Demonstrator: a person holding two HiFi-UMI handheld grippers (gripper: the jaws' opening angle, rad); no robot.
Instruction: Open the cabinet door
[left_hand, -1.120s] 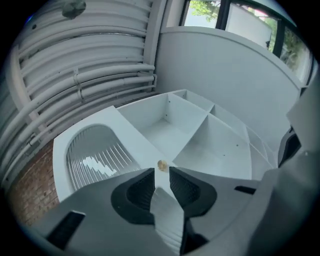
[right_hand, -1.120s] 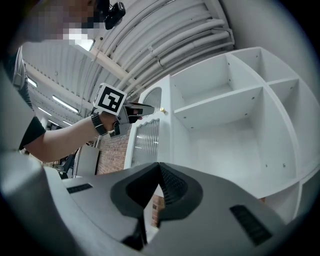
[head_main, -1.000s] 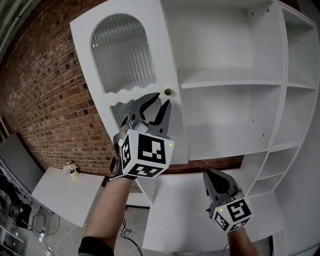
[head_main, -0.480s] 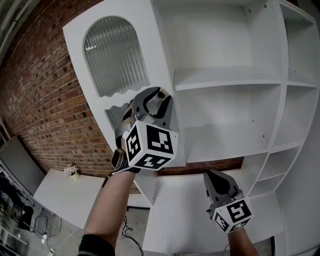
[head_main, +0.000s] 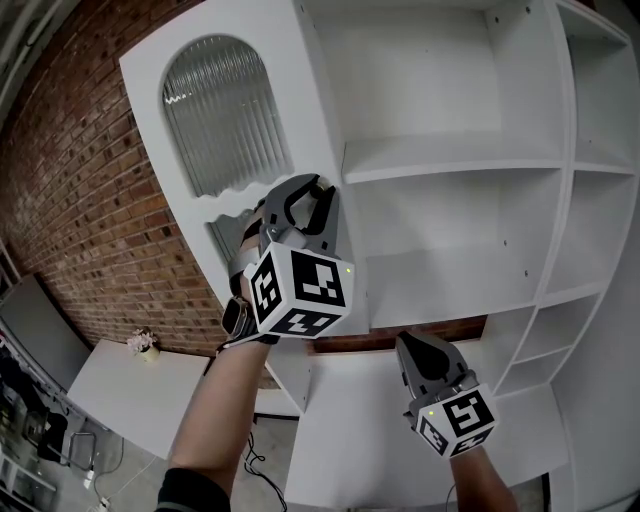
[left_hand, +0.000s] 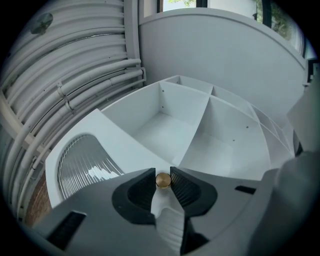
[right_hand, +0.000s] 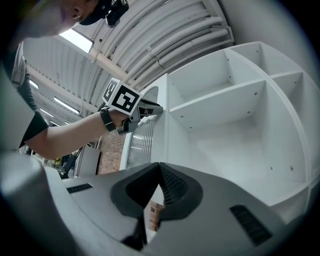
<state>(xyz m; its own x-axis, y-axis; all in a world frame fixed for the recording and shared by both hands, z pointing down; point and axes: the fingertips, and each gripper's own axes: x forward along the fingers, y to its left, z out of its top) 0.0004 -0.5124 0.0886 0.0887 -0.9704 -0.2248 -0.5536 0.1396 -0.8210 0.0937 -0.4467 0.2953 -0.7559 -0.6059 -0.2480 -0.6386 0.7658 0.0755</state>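
The white cabinet door (head_main: 225, 120) with its ribbed arched glass pane stands swung out to the left of the open shelves. My left gripper (head_main: 322, 188) is at the door's free edge. In the left gripper view the small brass knob (left_hand: 163, 180) sits between the tips of my left gripper (left_hand: 163, 176), whose jaws have just been closing, and both pads touch it. The right gripper view shows the left gripper (right_hand: 154, 108) at the door's edge. My right gripper (head_main: 412, 346) hangs lower right, away from the door, shut and holding nothing (right_hand: 159, 166).
The cabinet's bare white shelves (head_main: 450, 165) fill the right side. A brick wall (head_main: 80, 210) runs behind the door on the left. Below left stands a white table (head_main: 120, 395) with a small flower pot (head_main: 143, 343).
The door's free edge has swung a little further left. My left gripper has gone left with it and now has the knob between its jaws. The right gripper has barely moved.
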